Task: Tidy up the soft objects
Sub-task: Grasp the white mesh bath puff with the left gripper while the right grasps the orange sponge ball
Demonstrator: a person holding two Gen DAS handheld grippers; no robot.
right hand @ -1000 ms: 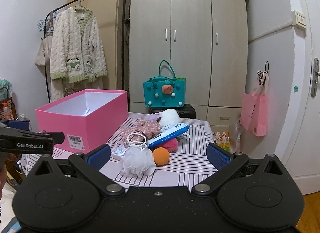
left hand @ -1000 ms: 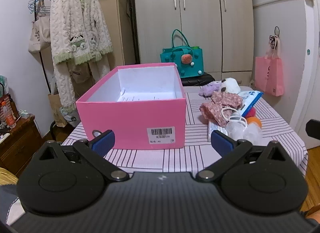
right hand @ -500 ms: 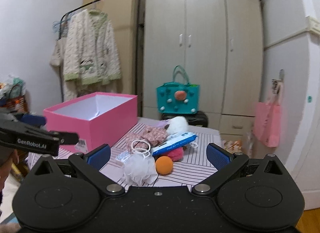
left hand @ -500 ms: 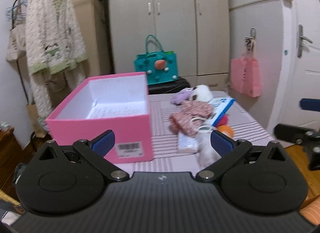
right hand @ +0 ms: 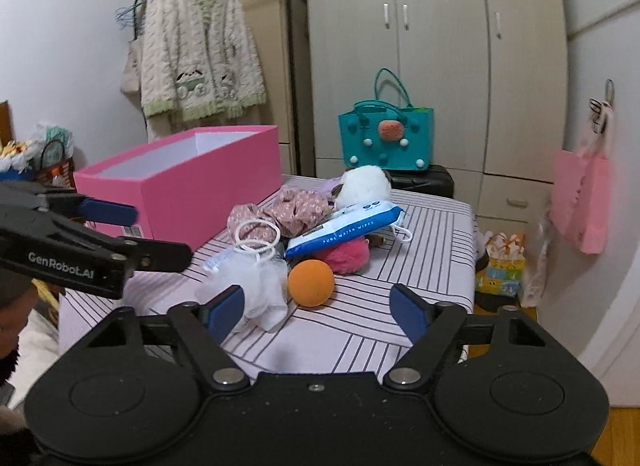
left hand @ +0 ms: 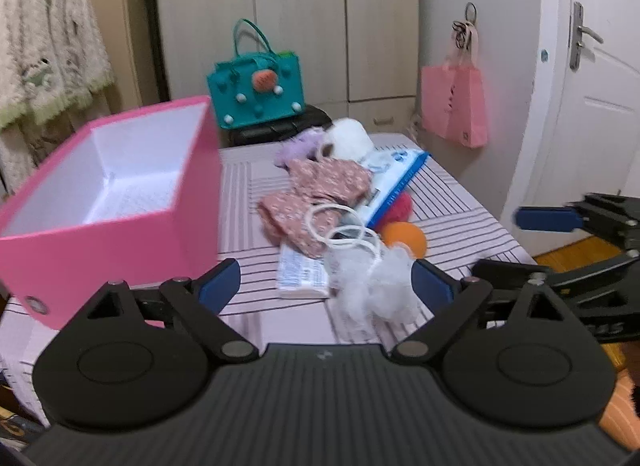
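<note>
Jaws: both pairs spread and closing, nothing pinched. The left gripper [left hand: 326,280] frames the white mesh pouf [left hand: 374,286] in its own view, pads not on it. The right gripper [right hand: 316,308] is off the near edge of the table [right hand: 420,234], w/ the orange ball [right hand: 311,283] just ahead of the gap, untouched.

Room to move: the strip of striped cloth along the table's near edge is bare, as is the right side toward the far right corner. The pink box [left hand: 116,201] is open-topped and takes up the left side, w/ a bare lane between it and the pile.

Pile sits mid-table, items touching or overlapping: pouf at the near end w/ white cord loops, a flat white packet [left hand: 304,276] beside it, floral fabric [left hand: 320,189] behind, blue wipes pack [right hand: 346,227] lying across a pink fluffy thing [right hand: 348,256], white plush [right hand: 366,185] and lilac plush [left hand: 298,147] at the far end.

Each gripper shows side-on in the other's view, both close to the near edge. Beyond the far edge: teal bag [right hand: 386,141]; pink paper bag [right hand: 580,197] hangs on the right wall. Right view only: hanging cardigan [right hand: 200,53] in full and clutter left of the table. Left view only: box interior, the door.
</note>
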